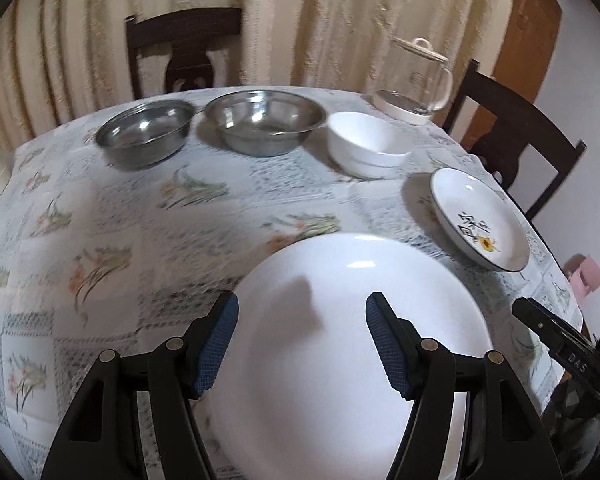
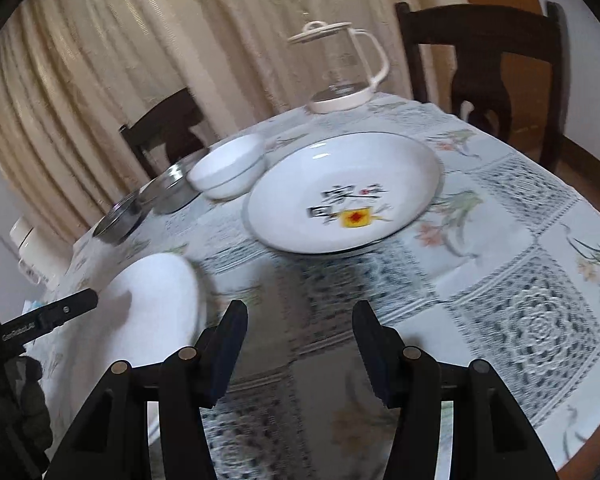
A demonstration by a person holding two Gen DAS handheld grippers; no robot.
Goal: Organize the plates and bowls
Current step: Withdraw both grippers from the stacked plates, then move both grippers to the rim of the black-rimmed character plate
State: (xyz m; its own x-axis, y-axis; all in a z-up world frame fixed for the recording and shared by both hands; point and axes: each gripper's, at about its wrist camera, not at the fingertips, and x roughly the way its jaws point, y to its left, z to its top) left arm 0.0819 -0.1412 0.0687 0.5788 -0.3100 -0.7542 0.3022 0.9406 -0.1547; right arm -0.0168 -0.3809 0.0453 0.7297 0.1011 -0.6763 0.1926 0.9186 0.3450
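Left gripper (image 1: 302, 340): jaws part open over plain white plate (image 1: 352, 344); grip on it cannot be told
Right gripper (image 2: 300, 348): jaws part open, empty, above tablecloth (image 2: 500, 280)
Decorated plate (image 2: 344, 192): beyond right gripper
White bowls (image 1: 366, 144): stacked beside two steel bowls (image 1: 266, 122)
Glass kettle (image 1: 414, 80): table's far edge

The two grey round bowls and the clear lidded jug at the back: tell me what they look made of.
The two grey round bowls: apparently stainless steel, with a mirror-like grey sheen and thin rolled rims. The clear lidded jug: likely glass, since the curtain shows through its body; its cream lid, handle and base look like matte plastic, though ceramic is possible.
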